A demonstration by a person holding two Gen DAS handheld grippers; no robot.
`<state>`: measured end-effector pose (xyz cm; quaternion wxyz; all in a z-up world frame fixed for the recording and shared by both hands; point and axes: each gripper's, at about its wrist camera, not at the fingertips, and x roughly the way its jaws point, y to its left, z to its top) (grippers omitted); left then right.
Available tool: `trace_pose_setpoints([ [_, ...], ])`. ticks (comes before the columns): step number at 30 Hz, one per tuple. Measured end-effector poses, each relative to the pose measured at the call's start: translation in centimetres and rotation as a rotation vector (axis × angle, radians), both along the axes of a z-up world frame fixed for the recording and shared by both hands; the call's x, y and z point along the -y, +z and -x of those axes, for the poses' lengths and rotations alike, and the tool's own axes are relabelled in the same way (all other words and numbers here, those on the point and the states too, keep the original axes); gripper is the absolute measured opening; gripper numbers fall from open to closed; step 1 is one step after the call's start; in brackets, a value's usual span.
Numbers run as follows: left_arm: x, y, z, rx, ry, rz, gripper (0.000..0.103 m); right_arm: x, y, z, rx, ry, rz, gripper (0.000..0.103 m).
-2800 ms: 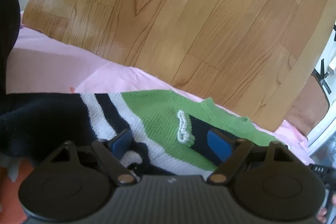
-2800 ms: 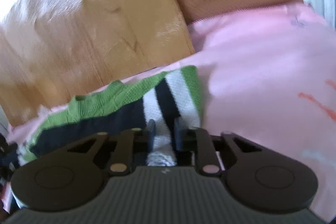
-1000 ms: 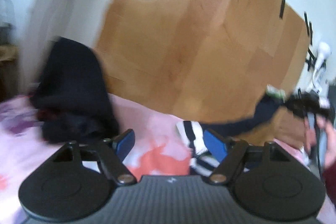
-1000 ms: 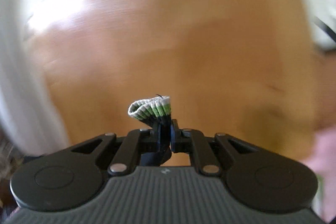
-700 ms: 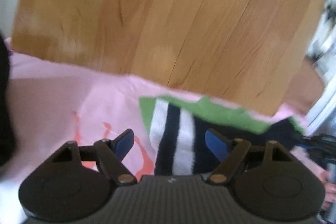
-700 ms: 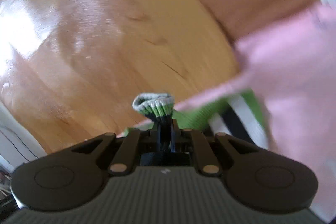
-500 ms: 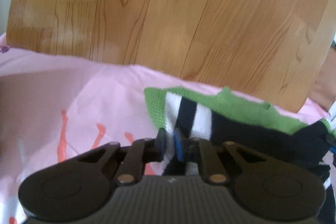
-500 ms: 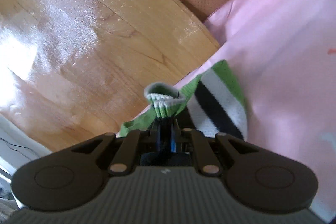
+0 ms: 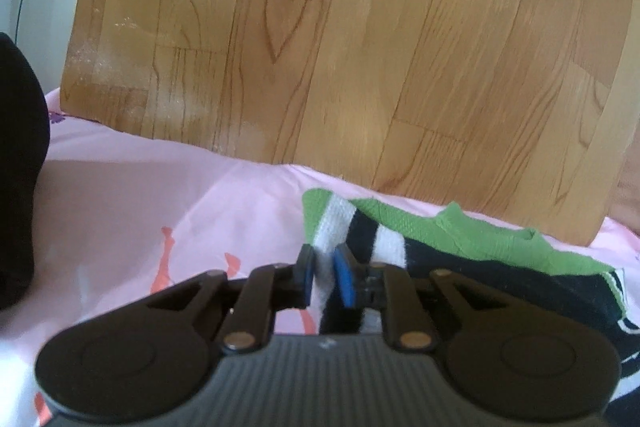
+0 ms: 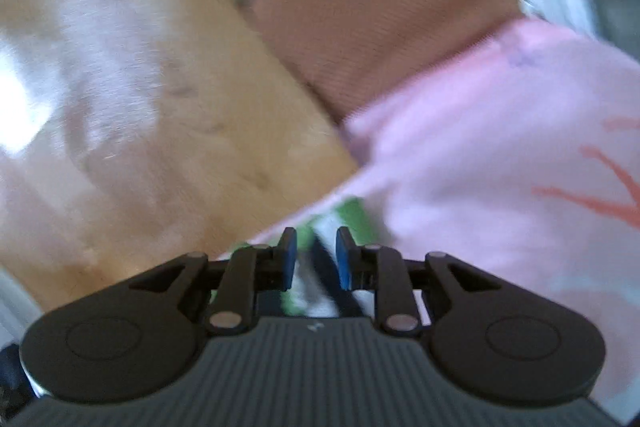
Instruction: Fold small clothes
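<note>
Two claws on striped sweater [image 9: 400, 247] — left claw [image 9: 322, 277] pinching, right claw [image 10: 313, 259] parted.

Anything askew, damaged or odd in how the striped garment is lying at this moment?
Nothing damaged. The striped knit garment lies on the pink sheet, bunched rather than squared, its green edge wavy. The left gripper pinches its striped end; the right gripper stands slightly open over it, but that view is blurred.

pink sheet [image 9: 168, 195], striped knit garment [image 9: 440, 243], black cloth [image 9: 16, 167]
</note>
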<state>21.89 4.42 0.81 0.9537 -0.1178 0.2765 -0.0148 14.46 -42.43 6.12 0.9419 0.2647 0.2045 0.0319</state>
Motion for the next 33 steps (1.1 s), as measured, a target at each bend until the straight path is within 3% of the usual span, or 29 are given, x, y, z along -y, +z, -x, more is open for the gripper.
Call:
trace_pose_setpoints([
  [3, 0.2, 0.0, -0.5, -0.009, 0.004, -0.017, 0.015, -2.4, -0.2, -1.3, -0.031, 0.102, 0.059, 0.025],
  [6, 0.4, -0.1, -0.8, -0.026, 0.010, -0.038, 0.015, -3.4, -2.6, -3.4, -0.167, 0.143, 0.124, 0.026],
  [10, 0.5, -0.4, -1.2, -0.051, 0.013, -0.047, 0.015, -2.3, -3.1, -3.6, -0.155, 0.115, 0.068, 0.014],
  [12, 0.7, -0.5, -1.3, -0.060, 0.023, -0.064, 0.022, -2.2, -3.0, -3.1, -0.144, 0.111, 0.063, 0.015],
  [15, 1.1, -0.4, -1.4, -0.071, 0.043, -0.103, 0.037, -2.2, -3.3, -3.1, -0.128, 0.121, 0.047, 0.021],
  [19, 1.2, 0.0, -0.3, -0.093, 0.058, -0.169, 0.041, -1.6, -2.8, -2.1, -0.143, 0.118, 0.018, 0.028],
  [21, 0.9, 0.4, 1.6, -0.073, 0.054, -0.169, 0.047, -1.9, -1.9, -0.1, -0.133, 0.130, 0.034, 0.037],
  [24, 0.7, 0.7, 4.4, -0.070, 0.054, -0.191, 0.049, -2.7, -1.1, 3.3, -0.109, 0.217, 0.112, 0.042],
  [27, 0.7, 0.6, 7.1, -0.074, 0.058, -0.195, 0.049, -2.1, -2.0, 5.1, -0.186, 0.187, 0.230, 0.042],
  [28, 0.6, 0.5, 7.8, -0.074, 0.059, -0.195, 0.050, -1.0, -2.5, 5.5, -0.190, 0.157, 0.216, 0.034],
  [30, 0.6, 0.1, 9.4, -0.080, 0.066, -0.200, 0.051, 1.9, -2.9, 6.4, -0.200, 0.102, 0.061, 0.021],
  [31, 0.6, 0.1, 9.8, -0.083, 0.067, -0.197, 0.051, 3.0, -2.8, 6.9, -0.205, 0.077, -0.016, 0.021],
  [32, 0.5, 0.1, 10.3, -0.084, 0.067, -0.188, 0.051, 3.4, -2.7, 7.6, -0.198, 0.056, -0.044, 0.027],
  [33, 0.4, 0.1, 11.0, -0.081, 0.070, -0.179, 0.051, 3.4, -2.3, 8.5, -0.193, 0.024, -0.022, 0.035],
])
